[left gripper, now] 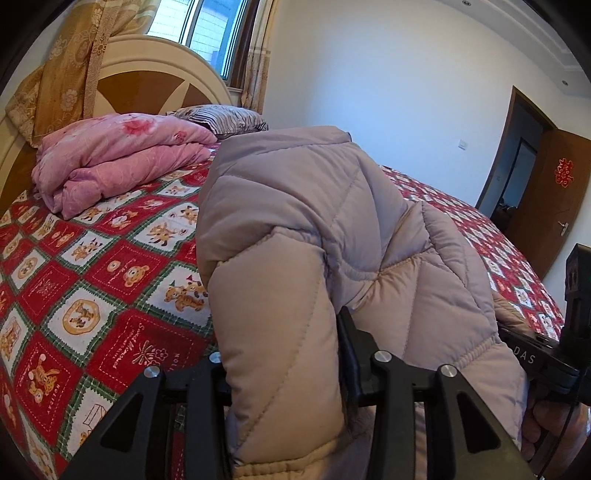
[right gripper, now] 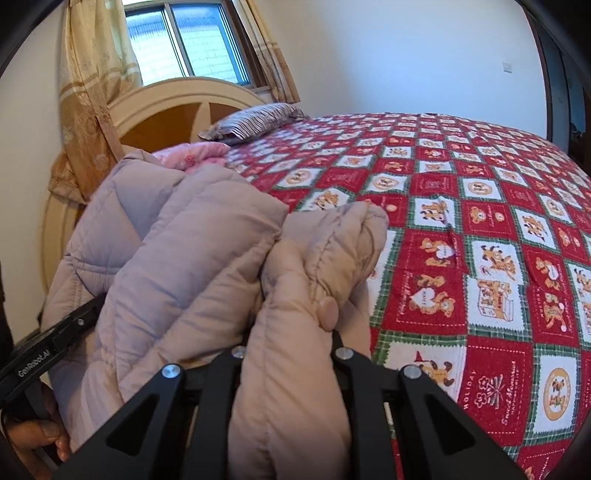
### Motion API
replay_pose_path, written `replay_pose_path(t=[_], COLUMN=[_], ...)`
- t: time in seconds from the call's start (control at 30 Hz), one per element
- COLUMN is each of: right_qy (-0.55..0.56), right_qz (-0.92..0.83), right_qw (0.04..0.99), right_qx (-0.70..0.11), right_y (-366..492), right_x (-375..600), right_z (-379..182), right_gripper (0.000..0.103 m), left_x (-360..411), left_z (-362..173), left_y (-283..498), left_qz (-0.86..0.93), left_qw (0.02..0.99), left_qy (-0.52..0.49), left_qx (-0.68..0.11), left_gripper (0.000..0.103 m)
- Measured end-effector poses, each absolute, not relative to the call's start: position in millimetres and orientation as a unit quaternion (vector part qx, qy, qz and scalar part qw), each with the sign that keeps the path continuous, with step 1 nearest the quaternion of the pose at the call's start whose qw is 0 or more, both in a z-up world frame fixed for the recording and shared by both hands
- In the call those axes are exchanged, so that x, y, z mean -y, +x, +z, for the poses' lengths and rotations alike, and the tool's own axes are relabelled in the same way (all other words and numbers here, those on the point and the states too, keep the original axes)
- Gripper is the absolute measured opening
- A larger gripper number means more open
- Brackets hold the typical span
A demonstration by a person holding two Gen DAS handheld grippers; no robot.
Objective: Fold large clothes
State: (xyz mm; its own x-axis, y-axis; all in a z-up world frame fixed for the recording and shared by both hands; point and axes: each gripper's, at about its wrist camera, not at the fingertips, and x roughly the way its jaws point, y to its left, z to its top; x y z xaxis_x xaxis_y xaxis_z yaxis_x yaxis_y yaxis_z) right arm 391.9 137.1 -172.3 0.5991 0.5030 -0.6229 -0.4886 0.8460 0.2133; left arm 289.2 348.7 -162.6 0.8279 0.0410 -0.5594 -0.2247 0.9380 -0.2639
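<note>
The puffy beige jacket (left gripper: 332, 229) hangs bunched up over the near edge of the bed (left gripper: 110, 280), held up by both grippers. The left gripper (left gripper: 284, 354) has a thick padded fold between its partly open jaws, and the right gripper (right gripper: 288, 343) is pinched nearly closed on another fold with a snap button. Further up by the headboard (left gripper: 155, 77) sit a folded pink quilt (left gripper: 122, 158) and a striped pillow (left gripper: 221, 118).

We've got the jacket (left gripper: 332, 229) bunched up over the near edge of the bed (left gripper: 110, 295). The folded quilt (left gripper: 122, 158) sits at the head end by the headboard (left gripper: 147, 74), with the pillow (left gripper: 225, 116) right beside it, and the window (left gripper: 207, 29) behind the headboard.
</note>
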Motion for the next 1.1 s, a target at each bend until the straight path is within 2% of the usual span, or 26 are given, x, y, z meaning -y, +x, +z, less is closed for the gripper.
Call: replay_pose_path(t=[0.1, 0.43, 0.6, 0.83, 1.1], right_qy=[0.006, -0.005, -0.014, -0.013, -0.012], right_qz=[0.273, 0.255, 0.239, 0.23, 0.228], right_qw=[0.893, 0.896, 0.898, 0.899, 0.898], right_qx=[-0.357, -0.364, -0.368, -0.372, -0.376], right_y=[394, 398, 400, 403, 405], right_x=[-139, -144, -146, -145, -145], right_z=[-177, -189, -195, -202, -205], right_gripper=[0.017, 0.019, 0.024, 0.031, 0.035], left_x=[-351, -355, -361, -365, -368], left_z=[-167, -182, -189, -195, -199], left_y=[291, 295, 298, 301, 302], left_qz=[0.077, 0.102, 0.122, 0.129, 0.129], left_qw=[0.941, 0.934, 0.928, 0.923, 0.922], left_qy=[-0.163, -0.168, -0.173, -0.186, -0.199], left_qx=[-0.287, -0.299, -0.306, -0.31, -0.307], left_gripper=[0.047, 0.08, 0.093, 0.101, 0.102])
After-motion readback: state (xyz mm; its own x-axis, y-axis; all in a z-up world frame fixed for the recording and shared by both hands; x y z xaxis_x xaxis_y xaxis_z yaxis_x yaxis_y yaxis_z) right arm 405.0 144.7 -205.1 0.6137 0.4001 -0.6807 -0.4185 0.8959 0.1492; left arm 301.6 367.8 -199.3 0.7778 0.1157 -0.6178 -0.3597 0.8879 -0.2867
